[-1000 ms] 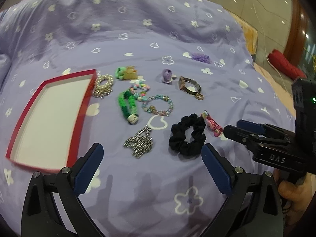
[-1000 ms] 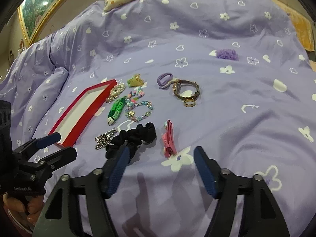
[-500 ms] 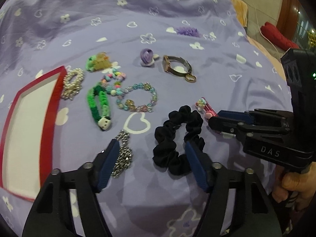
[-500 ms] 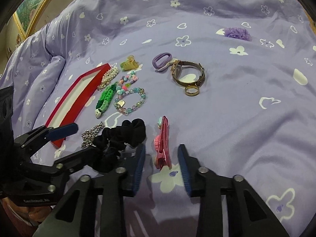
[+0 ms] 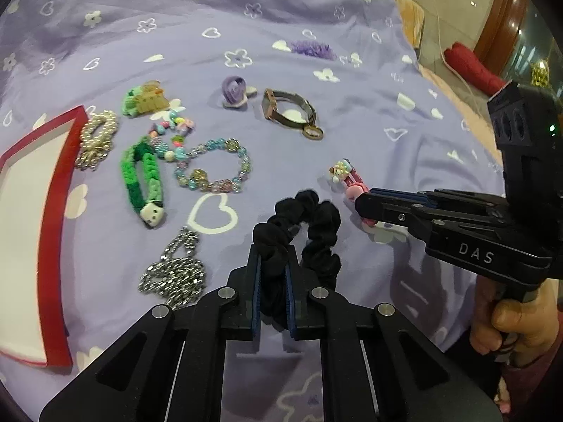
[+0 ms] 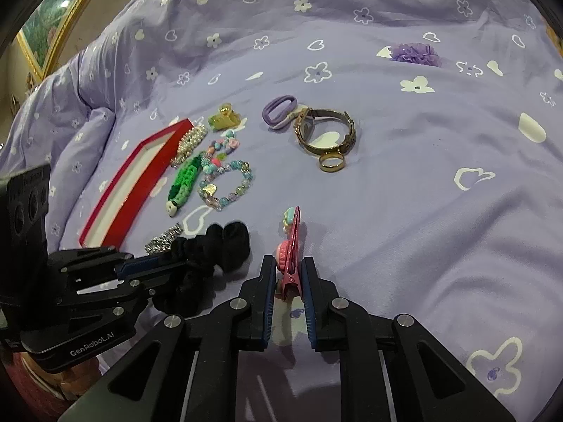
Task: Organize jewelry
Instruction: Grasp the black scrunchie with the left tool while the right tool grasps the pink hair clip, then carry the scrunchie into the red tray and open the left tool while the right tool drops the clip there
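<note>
— Left wrist view: how does the left gripper (image 5: 273,267) sit?

— Low over the lilac bedspread (image 5: 316,112), its blue pads nearly together, pinching the near loop of the black scrunchie (image 5: 302,235). The right gripper (image 5: 366,207) reaches in from the right edge, a hand (image 5: 510,320) on its grip, tips at the pink hair clip (image 5: 348,179).

— And around it?

— A silver chain (image 5: 174,270) just left of the scrunchie, a green knitted bracelet (image 5: 142,179), a beaded bracelet (image 5: 214,168), a pearl piece (image 5: 96,137) touching the red tray (image 5: 52,246) at the left edge. Farther up, a watch (image 5: 288,112) with a ring (image 5: 312,133) beside it. Beyond the bed's right edge — tiled floor.

— Right wrist view?

— The right gripper (image 6: 285,277) lies close to the cover, its fingers narrowed onto the near end of the hair clip (image 6: 291,246), touching it on both sides. The left gripper (image 6: 176,263) enters from the left, clamped on the scrunchie (image 6: 211,256). A gilt picture frame (image 6: 52,31) shows top left.
</note>
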Available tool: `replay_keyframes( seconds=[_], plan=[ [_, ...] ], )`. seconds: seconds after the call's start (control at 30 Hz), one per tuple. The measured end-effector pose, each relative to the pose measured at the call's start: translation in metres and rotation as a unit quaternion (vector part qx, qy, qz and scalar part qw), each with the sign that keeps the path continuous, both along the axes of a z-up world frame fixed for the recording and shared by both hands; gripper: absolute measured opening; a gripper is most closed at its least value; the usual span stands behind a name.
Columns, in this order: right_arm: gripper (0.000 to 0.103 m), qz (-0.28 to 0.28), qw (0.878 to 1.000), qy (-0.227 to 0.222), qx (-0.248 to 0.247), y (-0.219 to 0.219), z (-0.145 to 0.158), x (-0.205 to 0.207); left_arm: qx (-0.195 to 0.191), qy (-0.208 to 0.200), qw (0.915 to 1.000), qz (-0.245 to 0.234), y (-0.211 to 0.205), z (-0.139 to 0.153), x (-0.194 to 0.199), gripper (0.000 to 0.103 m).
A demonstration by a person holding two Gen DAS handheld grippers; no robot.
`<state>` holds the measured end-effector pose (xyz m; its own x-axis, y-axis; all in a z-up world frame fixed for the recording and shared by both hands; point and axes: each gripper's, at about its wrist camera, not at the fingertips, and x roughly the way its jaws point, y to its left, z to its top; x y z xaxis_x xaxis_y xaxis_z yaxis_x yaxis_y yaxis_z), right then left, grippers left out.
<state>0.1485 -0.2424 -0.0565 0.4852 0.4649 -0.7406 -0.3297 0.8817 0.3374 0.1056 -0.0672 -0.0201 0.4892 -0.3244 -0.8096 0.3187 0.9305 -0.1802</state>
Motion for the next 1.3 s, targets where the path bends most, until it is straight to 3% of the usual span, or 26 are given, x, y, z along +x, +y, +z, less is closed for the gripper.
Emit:
replay_keyframes(
  seconds=[0.5, 1.03, 1.3],
  plan=[
    [0.014, 0.056, 0.998, -0.016, 0.036, 0.060, 0.029, -0.004, -0.034, -0.049, 0.9942, 0.090, 0.085, 0.042, -0.028, 0.009],
    [0.014, 0.187, 0.981, -0.029, 0.050, 0.203, 0.055, -0.007, -0.024, -0.064, 0.9739, 0.216, 0.213, 0.046, -0.033, 0.009],
    [0.014, 0.241, 0.970, -0.011, 0.041, 0.269, 0.048, 0.003, -0.015, -0.037, 0.9628, 0.267, 0.266, 0.024, -0.028, 0.009]
  ],
)
